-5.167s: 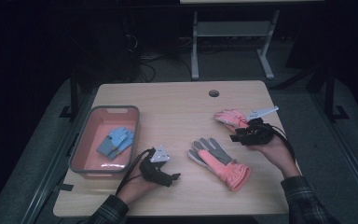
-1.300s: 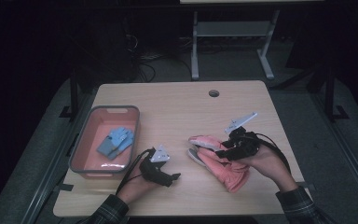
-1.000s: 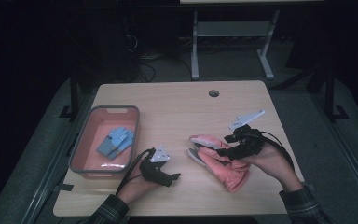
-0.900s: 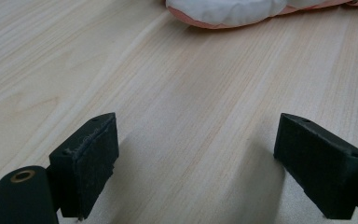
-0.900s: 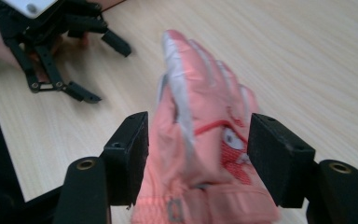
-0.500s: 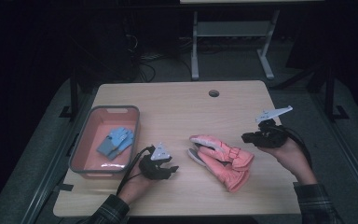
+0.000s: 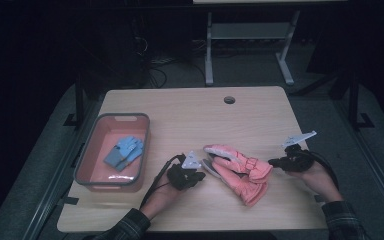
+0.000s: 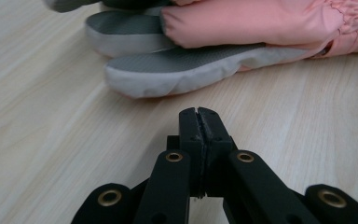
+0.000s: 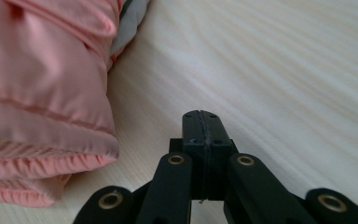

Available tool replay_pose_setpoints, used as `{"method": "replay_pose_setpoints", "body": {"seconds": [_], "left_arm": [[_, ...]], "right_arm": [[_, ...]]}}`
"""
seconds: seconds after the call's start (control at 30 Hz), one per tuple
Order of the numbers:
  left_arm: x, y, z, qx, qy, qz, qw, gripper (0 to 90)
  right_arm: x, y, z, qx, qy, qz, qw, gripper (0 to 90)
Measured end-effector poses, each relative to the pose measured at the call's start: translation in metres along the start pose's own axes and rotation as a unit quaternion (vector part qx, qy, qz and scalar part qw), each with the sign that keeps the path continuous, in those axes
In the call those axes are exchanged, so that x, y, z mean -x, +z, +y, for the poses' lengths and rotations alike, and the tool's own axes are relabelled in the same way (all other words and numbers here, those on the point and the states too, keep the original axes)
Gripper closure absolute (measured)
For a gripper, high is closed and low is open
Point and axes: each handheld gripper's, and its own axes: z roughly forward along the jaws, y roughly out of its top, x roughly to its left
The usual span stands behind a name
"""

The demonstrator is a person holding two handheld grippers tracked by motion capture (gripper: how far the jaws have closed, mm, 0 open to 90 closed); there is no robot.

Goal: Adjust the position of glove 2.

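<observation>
— What do you see around the grippers?

— My left gripper [image 7: 192,172] and right gripper [image 7: 287,161] both have their jaws pressed together on nothing, having just closed. The pair of padded pink fabric gloves with grey palms [image 7: 237,170] lies stacked between them on the pale wooden table [image 7: 190,107], one across the other.

— Anything in the way?

— No. A pink plastic tray with a grey rim [image 7: 85,167] sits at the left, with blue gloves [image 7: 124,151] inside, well apart.
</observation>
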Motion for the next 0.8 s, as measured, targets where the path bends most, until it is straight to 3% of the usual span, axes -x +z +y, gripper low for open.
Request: {"method": "replay_pose_setpoints", "body": {"seconds": [0.17,0.33,0.53,0.8], "left_arm": [[-0.002,0.008,0.005,-0.005,0.003,0.003,1.0,87.3],[-0.008,0.014,0.009,-0.008,0.0,0.008,0.9999,87.3],[-0.02,0.014,0.015,0.0,-0.006,0.021,0.9998,87.4],[-0.029,0.013,0.02,0.009,-0.023,0.022,0.9995,87.4]], "right_arm": [[-0.004,0.009,0.001,-0.008,-0.009,0.02,0.9997,89.7],[-0.011,0.007,0.004,0.004,-0.028,0.039,0.9988,89.7],[-0.027,0.003,0.008,0.008,-0.051,0.062,0.9967,89.7],[-0.046,0.001,0.013,0.006,-0.077,0.083,0.9935,89.7]]}}
